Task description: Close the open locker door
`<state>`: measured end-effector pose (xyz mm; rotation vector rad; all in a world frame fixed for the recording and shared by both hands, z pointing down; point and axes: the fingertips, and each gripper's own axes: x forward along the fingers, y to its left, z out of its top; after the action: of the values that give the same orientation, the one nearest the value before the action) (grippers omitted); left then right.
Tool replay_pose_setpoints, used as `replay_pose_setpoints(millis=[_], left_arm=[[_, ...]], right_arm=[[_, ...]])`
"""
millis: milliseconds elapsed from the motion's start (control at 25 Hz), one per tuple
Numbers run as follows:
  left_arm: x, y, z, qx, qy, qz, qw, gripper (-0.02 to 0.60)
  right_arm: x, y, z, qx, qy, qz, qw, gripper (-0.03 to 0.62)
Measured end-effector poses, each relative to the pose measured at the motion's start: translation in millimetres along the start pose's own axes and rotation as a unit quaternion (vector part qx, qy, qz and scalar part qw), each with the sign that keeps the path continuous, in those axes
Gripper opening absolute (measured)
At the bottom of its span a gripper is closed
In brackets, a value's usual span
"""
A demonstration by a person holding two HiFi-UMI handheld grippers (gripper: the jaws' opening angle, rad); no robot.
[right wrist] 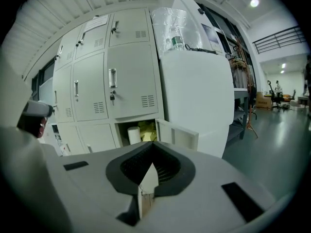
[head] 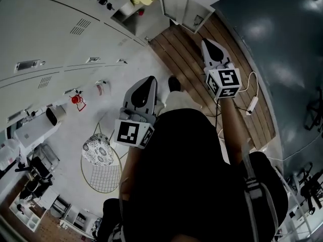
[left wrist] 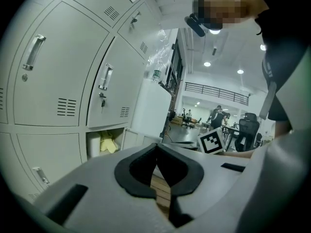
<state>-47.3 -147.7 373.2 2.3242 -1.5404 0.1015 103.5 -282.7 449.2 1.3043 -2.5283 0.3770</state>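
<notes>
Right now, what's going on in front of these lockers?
A person faces a bank of lockers with a gripper in each hand. The left gripper and right gripper are both shut and empty. One low locker door stands open, showing a white roll and something yellow inside. Neither gripper touches the door, so closing has not yet begun.

Room check: open workshop, ceiling lights (left wrist: pixel 207 64) on.
I see wood decking (head: pixel 177 54) at 12, grey floor (head: pixel 282 49) at 2.
</notes>
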Motion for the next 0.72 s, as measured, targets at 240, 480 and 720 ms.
replay_pose_setpoints(millis=[240,480,720], left_arm=[[1.2,4.5,-1.2,-0.007,0.0,0.001,1.0,0.017],[1.7,8.9,-1.5,-0.006,0.007,-0.002,1.0,0.017],[6.8,6.5,-6.3,-0.003,0.02,-0.006,0.9998,0.017]], right_arm=[[21.7,-29.0,-31.9,-0.006,0.012,-0.035,0.999,0.003],[36.9,-58.7,-53.0,-0.02,0.027,-0.062,0.997,0.003],[60.3,-93.4,-74.1,-0.035,0.059,-0.086,0.994,0.003]])
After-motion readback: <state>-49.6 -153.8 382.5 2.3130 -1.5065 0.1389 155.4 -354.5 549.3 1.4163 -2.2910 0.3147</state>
